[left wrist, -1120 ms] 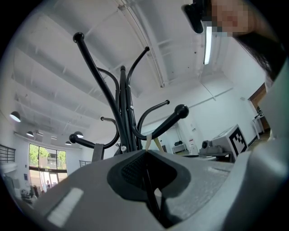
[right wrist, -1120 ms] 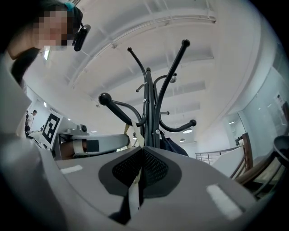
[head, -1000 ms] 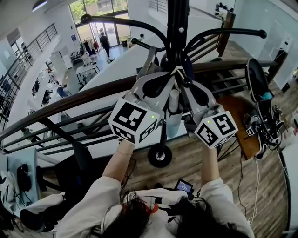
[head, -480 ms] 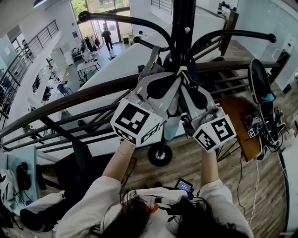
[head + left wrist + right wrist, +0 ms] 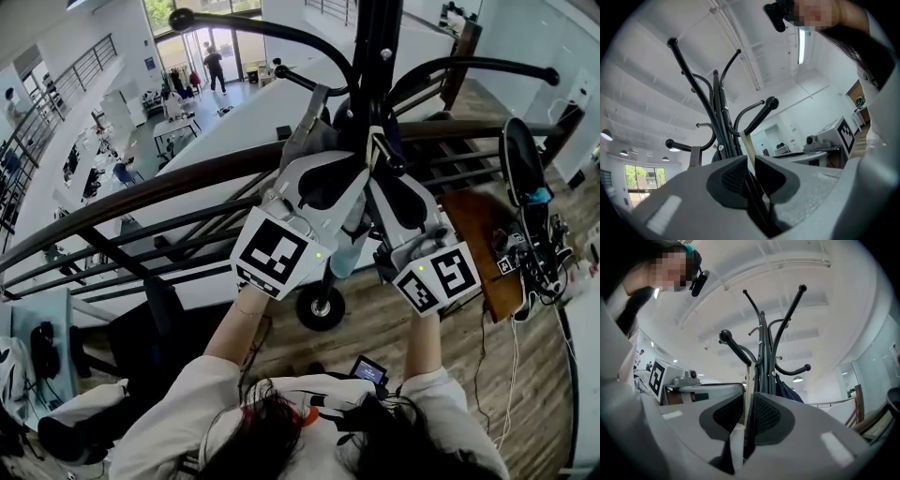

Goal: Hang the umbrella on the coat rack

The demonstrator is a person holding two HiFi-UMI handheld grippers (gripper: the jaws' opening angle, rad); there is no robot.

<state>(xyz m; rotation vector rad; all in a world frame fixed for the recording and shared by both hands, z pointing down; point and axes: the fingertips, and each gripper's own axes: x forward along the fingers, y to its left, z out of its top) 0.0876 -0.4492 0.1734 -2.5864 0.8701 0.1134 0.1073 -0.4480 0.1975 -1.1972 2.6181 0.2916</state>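
Note:
The black coat rack stands right in front of me, with curved hook arms spreading from its pole. A pale folded umbrella hangs between the two grippers by its beige strap. My left gripper is shut on that strap, which runs up to a knobbed hook arm. My right gripper is shut on the same strap, with the umbrella's white end low between its jaws. In the head view the left gripper and the right gripper meet at the pole.
A dark wooden railing runs behind the rack, with an open atrium far below. A navy item hangs on the rack. The rack's round foot rests on the wood floor. A table with cables stands at the right.
Both grippers have kept hold of the strap at the pole and shifted only slightly; their marker cubes sit a little lower in the head view.

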